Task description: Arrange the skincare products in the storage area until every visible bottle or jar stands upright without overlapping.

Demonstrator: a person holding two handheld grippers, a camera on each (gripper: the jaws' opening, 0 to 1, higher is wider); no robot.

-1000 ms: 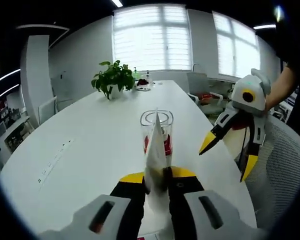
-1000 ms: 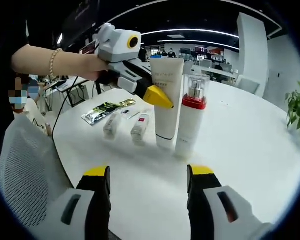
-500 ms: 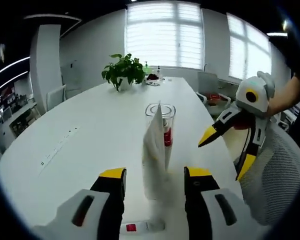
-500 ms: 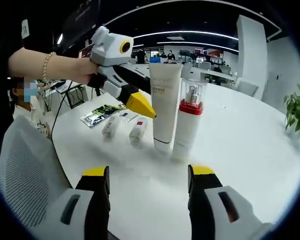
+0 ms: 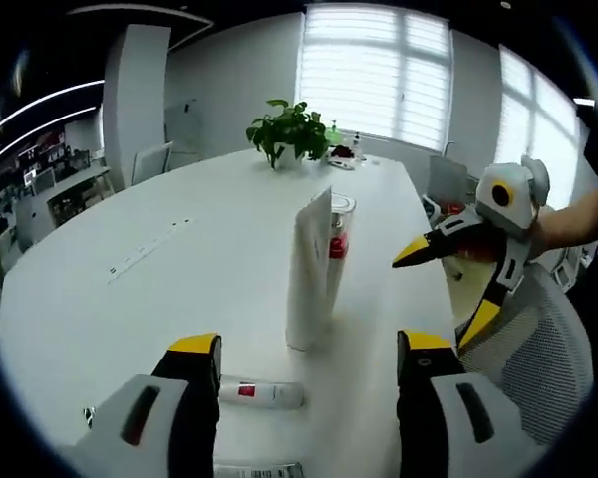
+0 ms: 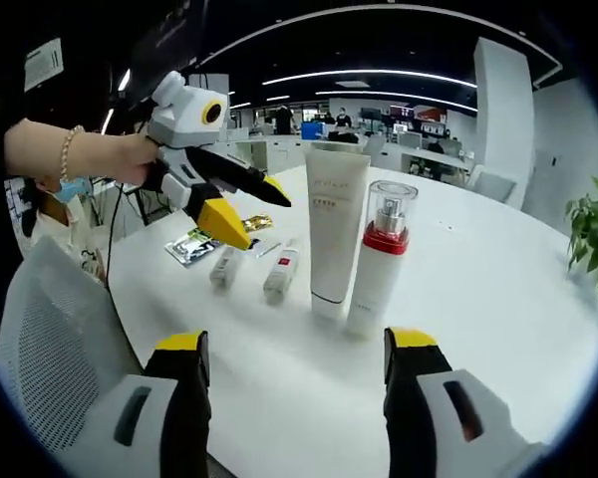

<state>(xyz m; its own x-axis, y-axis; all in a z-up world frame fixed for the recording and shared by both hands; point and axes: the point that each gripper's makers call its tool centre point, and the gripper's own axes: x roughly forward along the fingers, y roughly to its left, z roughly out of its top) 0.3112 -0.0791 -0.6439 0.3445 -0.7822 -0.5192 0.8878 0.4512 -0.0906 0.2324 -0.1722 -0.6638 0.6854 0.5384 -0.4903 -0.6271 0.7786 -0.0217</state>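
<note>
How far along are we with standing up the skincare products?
Done: the tall white tube and the red-collared pump bottle stand upright side by side. In hand: nothing; the left gripper and right gripper are both open and empty. Left: two small tubes lie flat on the table, beside foil sachets.

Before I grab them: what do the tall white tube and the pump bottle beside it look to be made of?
Tall white tube: looks like soft matte plastic, opaque with a flattened crimped top end. Pump bottle: opaque white body, likely plastic or coated glass, I cannot tell which; clear glossy cap showing the pump inside, above a red collar.
</note>
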